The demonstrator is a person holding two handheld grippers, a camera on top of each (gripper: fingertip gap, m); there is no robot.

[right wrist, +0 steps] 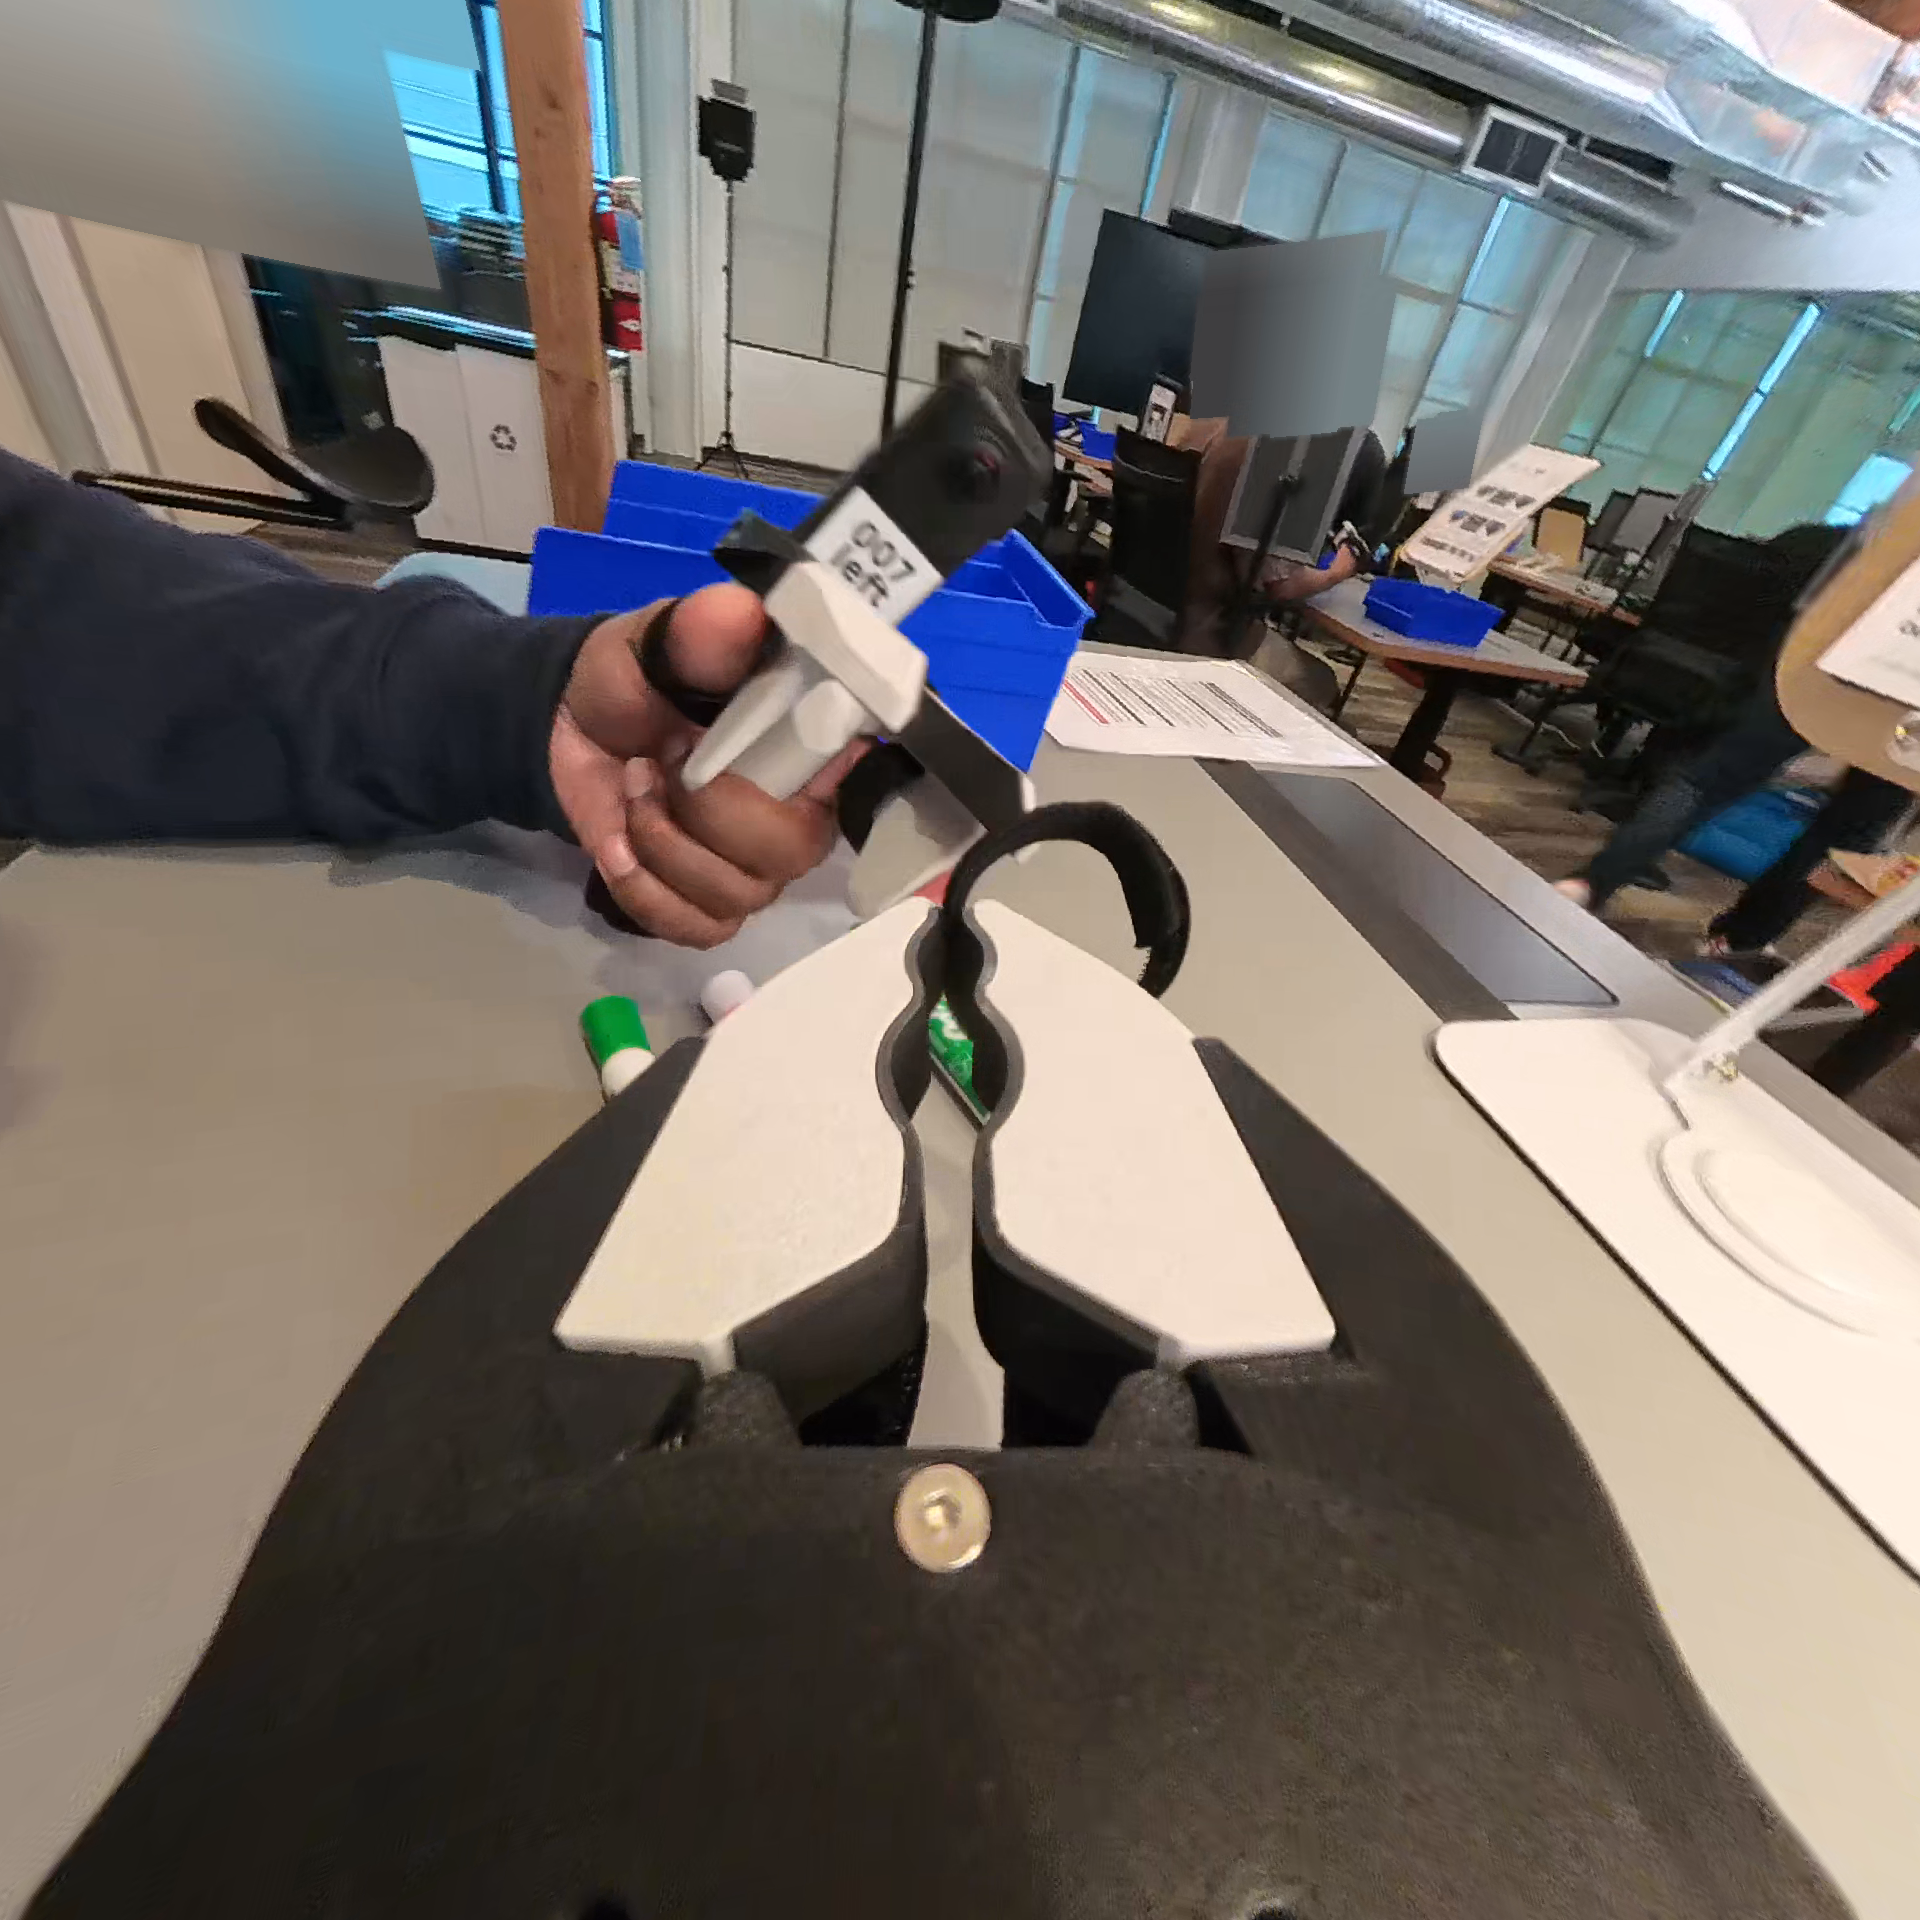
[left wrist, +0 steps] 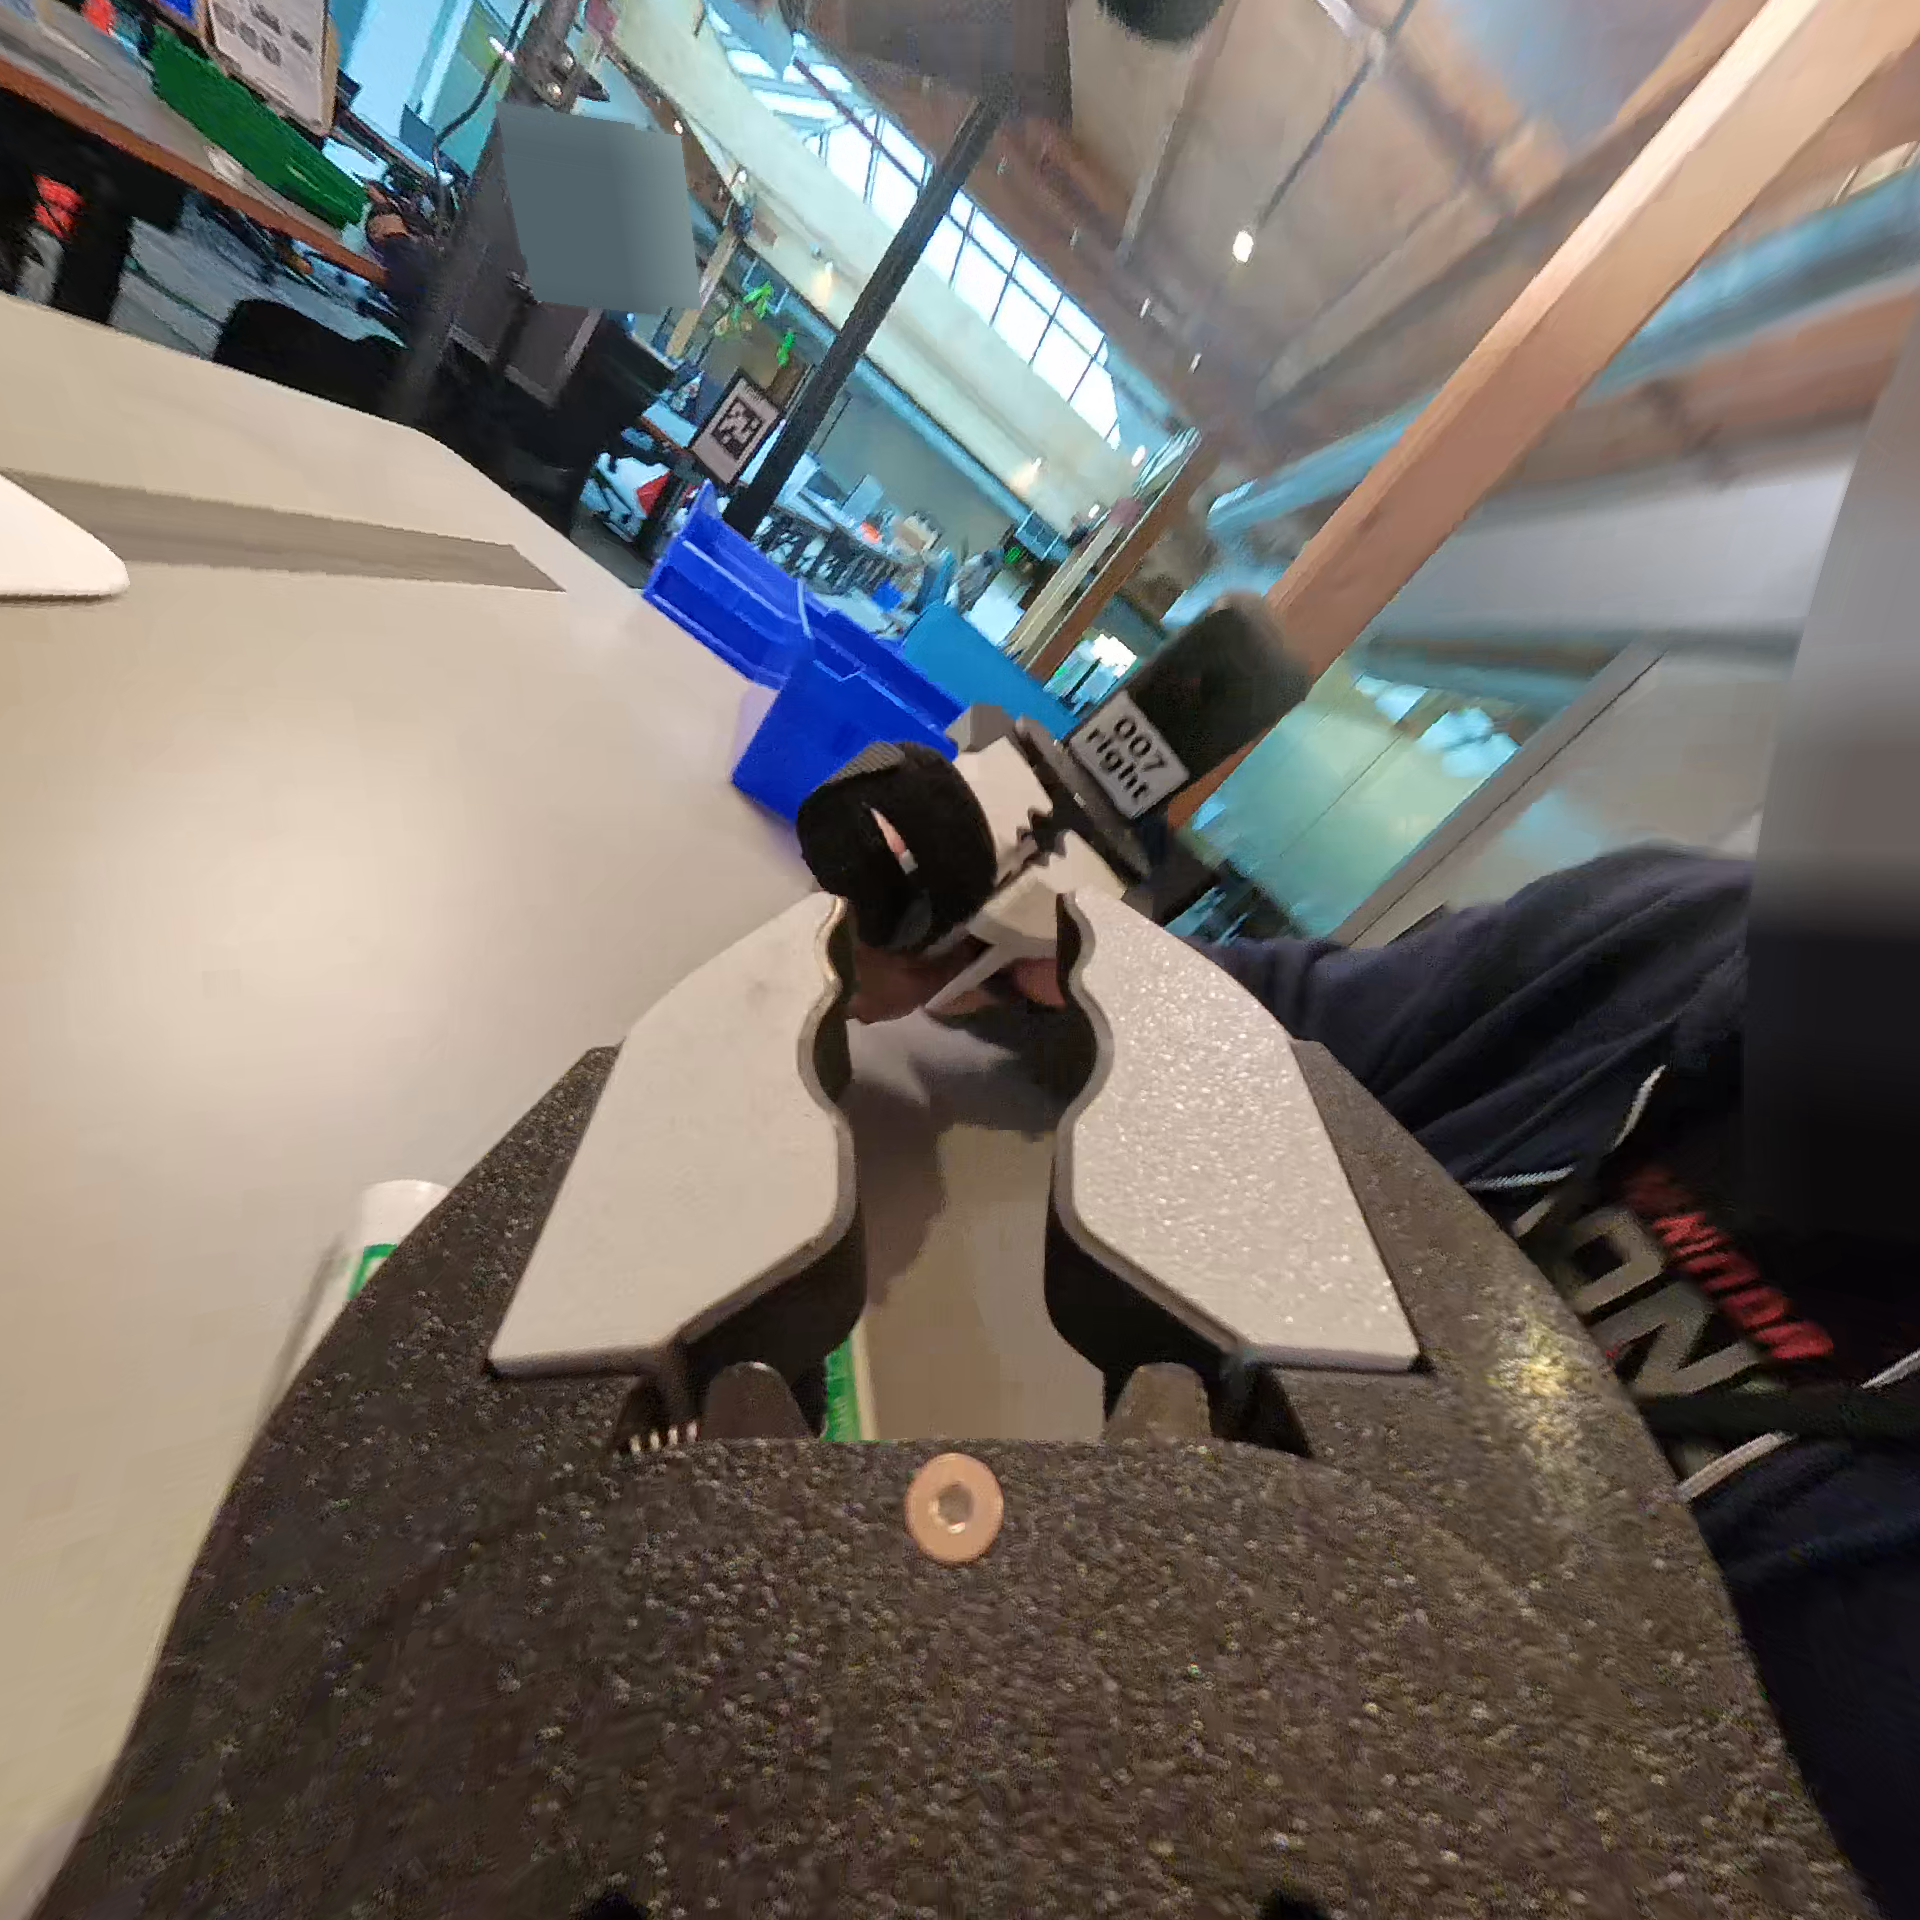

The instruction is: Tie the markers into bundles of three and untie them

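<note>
My right gripper [right wrist: 954, 920] has its jaws pressed together on one end of a black hook-and-loop strap [right wrist: 1081, 868], which arches up and to the right from the fingertips, its free end curling down in the air. My left gripper [left wrist: 951, 925] has its jaws apart with nothing between them; through the gap I see the person's other hand [left wrist: 914, 987] on the right tool's handle, and the strap [left wrist: 894, 842] just past the tips. The markers lie loose on the grey table [right wrist: 260, 1039]: a green-capped marker [right wrist: 615, 1034] and a white-ended marker [right wrist: 727, 992] side by side left of my right fingers, and a green-printed marker barrel [right wrist: 956, 1049] visible between those fingers. Blue bins [right wrist: 977, 634] stand at the far table edge behind the left hand [right wrist: 665, 790]; I cannot tell what they hold. A printed sheet [right wrist: 1184, 707] lies beside them, and a white stand base [right wrist: 1683, 1164] sits to the right.
</note>
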